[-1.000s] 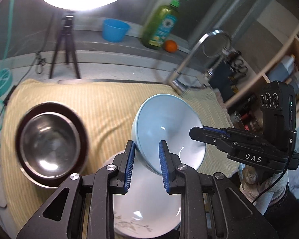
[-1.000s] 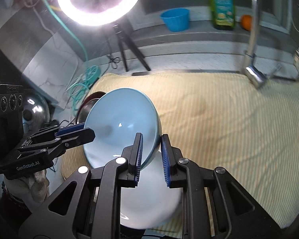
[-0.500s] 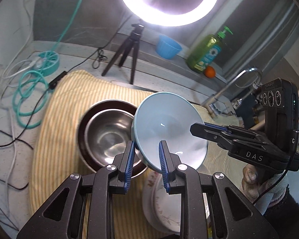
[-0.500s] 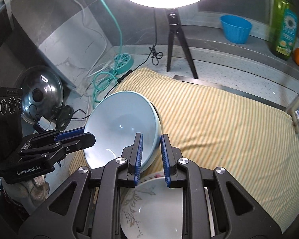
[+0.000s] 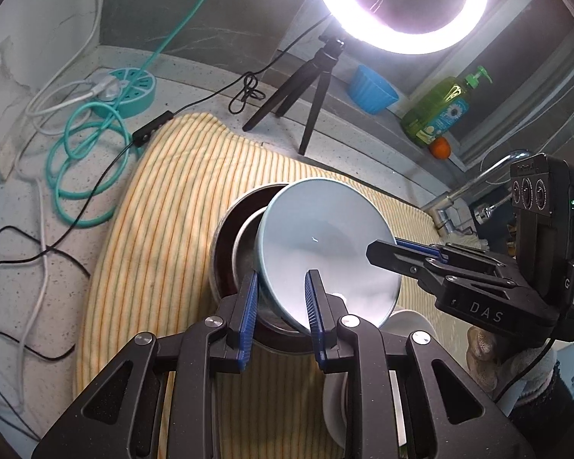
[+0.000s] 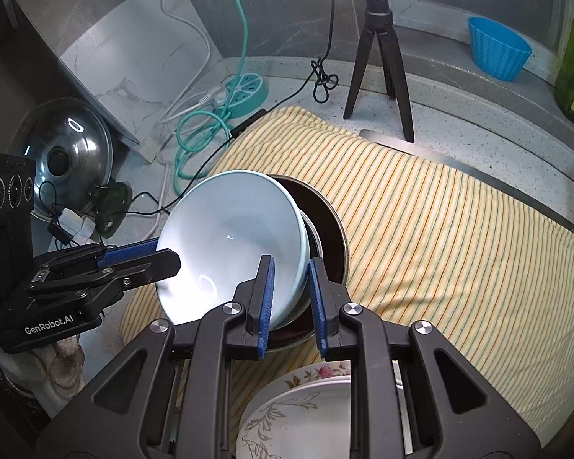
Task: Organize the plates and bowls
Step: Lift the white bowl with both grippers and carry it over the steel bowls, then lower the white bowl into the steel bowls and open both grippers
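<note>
Two grippers clamp one pale blue bowl (image 5: 325,244) by opposite edges of its rim, each pair of jaws narrow and pinching the wall between ribbed blue pads. The left gripper (image 5: 279,306) holds the near-left rim; the right gripper (image 6: 290,290) holds the near-right rim. The bowl is glossy, smooth ceramic, tilted, and held over a steel bowl (image 5: 245,244) nested in a dark brown one (image 6: 325,206) just beyond the jaws; whether it touches them cannot be told. White lettering reads "DAS" on the right gripper's body and "GenRobot.AI" on the left's. Below the jaws, a white plate (image 6: 306,413) with a floral print is partly hidden by the gripper frame. A yellow striped cloth (image 6: 440,229) covers the speckled worktop (image 5: 19,210). Farther out stand a ring light's tripod (image 6: 379,57), a fluted blue cup (image 6: 497,53) and a green pump bottle (image 5: 436,114), its label too small to read.
</note>
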A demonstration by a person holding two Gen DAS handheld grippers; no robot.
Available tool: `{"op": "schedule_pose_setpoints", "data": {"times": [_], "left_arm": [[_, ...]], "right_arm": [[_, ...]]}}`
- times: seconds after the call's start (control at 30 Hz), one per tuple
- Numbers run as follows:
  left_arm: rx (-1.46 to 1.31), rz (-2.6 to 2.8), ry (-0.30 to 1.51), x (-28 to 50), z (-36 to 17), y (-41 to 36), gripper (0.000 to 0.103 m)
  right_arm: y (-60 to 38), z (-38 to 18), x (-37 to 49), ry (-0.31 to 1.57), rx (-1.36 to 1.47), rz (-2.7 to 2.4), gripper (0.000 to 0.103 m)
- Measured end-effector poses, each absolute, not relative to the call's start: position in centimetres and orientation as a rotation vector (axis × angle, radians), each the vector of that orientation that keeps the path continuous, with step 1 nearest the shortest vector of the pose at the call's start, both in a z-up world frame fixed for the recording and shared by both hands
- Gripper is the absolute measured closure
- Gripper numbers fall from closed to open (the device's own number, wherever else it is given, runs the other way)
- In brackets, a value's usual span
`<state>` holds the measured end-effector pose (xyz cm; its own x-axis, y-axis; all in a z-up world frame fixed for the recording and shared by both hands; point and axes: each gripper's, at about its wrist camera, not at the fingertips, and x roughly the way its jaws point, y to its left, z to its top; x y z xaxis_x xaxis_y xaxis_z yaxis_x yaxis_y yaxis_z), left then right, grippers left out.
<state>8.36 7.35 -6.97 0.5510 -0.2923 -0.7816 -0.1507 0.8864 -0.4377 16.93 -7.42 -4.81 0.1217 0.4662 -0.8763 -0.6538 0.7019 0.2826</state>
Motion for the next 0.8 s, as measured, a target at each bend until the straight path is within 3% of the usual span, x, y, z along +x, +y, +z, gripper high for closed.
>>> {"op": "schedule_pose_setpoints", "data": {"times": [0.8], "left_arm": [[-0.449,-0.069,1.042,9.3,-8.6,7.3,0.081]], "right_arm": [[-6.1,-7.2,17.3,1.227,-0.262,0.791,0.084]]}}
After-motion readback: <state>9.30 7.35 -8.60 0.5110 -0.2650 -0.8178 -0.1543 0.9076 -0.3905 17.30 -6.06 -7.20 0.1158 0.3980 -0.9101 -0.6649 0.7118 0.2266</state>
